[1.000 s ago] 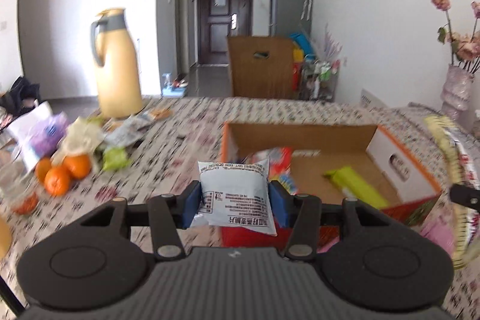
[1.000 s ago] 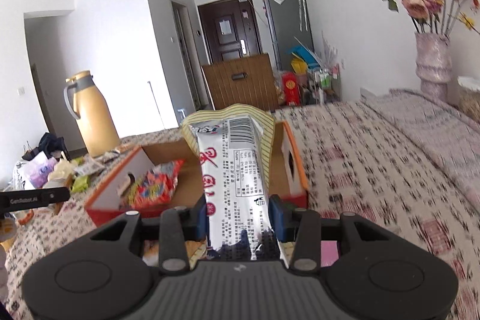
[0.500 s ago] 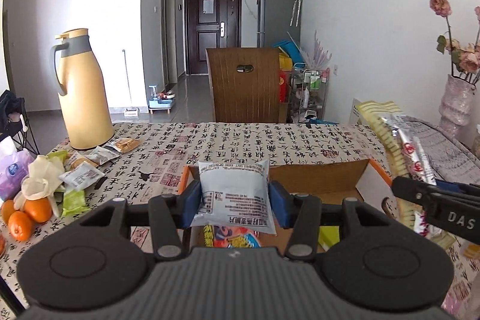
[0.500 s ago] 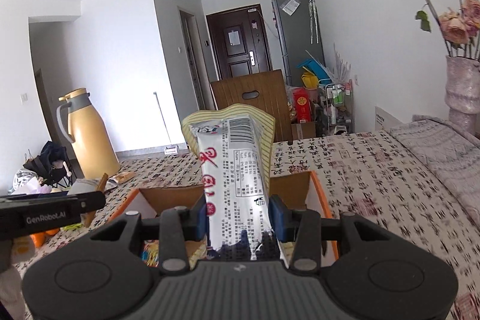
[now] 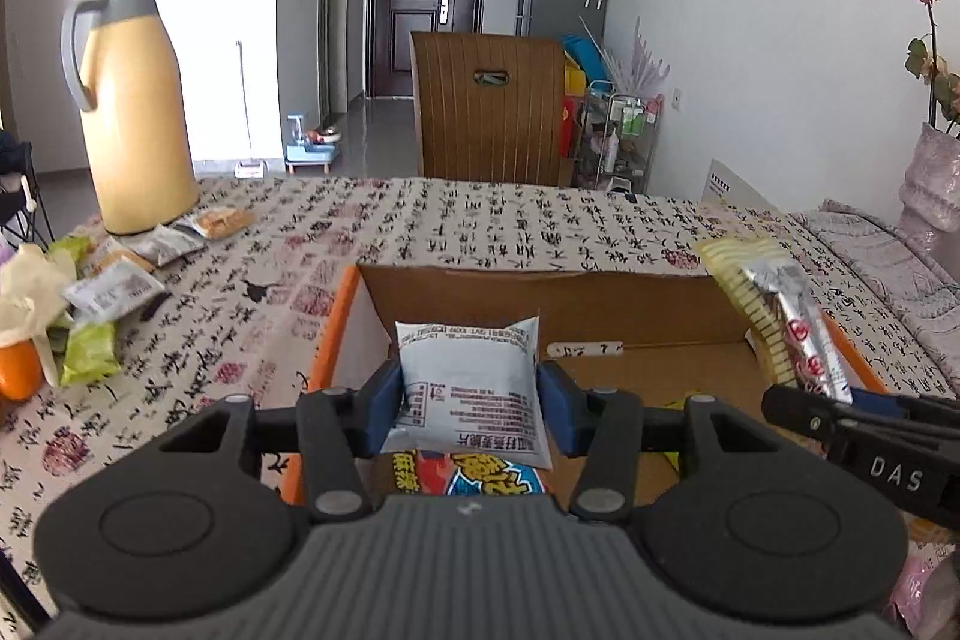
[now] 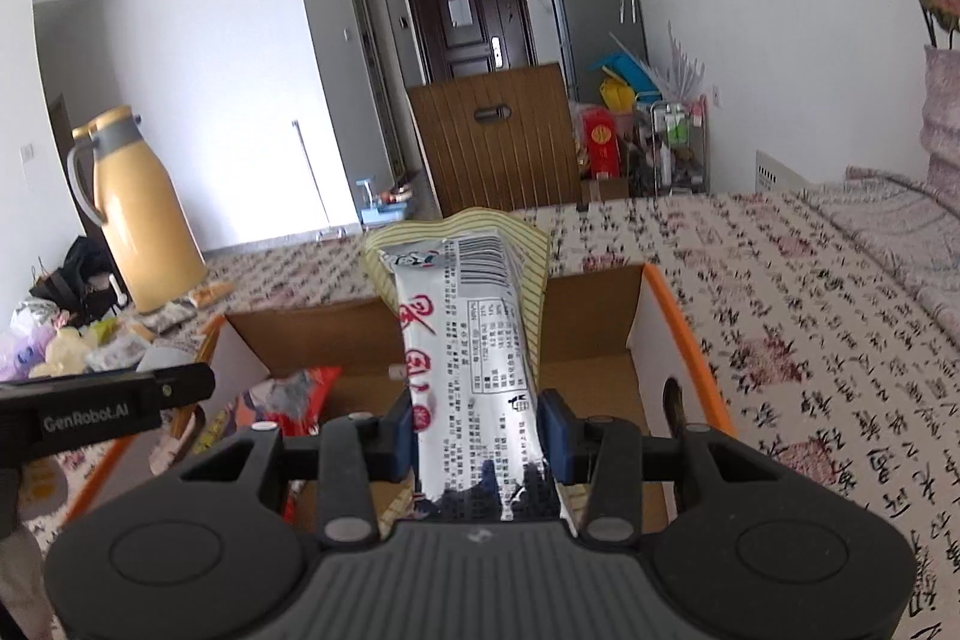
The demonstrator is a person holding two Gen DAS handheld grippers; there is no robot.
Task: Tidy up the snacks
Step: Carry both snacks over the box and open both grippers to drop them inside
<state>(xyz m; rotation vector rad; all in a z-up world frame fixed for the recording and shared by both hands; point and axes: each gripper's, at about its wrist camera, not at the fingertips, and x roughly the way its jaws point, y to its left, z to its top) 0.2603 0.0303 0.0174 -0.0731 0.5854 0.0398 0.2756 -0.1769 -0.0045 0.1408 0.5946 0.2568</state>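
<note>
My left gripper point(image 5: 468, 403) is shut on a small white pillow-shaped snack packet point(image 5: 469, 388) and holds it above the near left part of an open cardboard box with orange edges point(image 5: 540, 298). My right gripper point(image 6: 480, 427) is shut on a long silver and yellow-striped snack bag point(image 6: 474, 340), held over the same box point(image 6: 600, 316). The bag also shows in the left wrist view point(image 5: 780, 316). A colourful snack bag point(image 5: 474, 475) lies in the box beneath the left gripper; it shows red in the right wrist view point(image 6: 294, 394).
A yellow thermos jug point(image 5: 132, 106) stands at the table's far left. Several loose snack packets point(image 5: 120, 274) and an orange point(image 5: 18, 370) lie left of the box. A vase with flowers point(image 5: 930, 184) stands at the right. A wooden chair back point(image 5: 489, 106) is behind the table.
Both grippers have moved nearer and lower over the box, each still holding its snack. The right gripper's bag now hangs over the box's right side.
</note>
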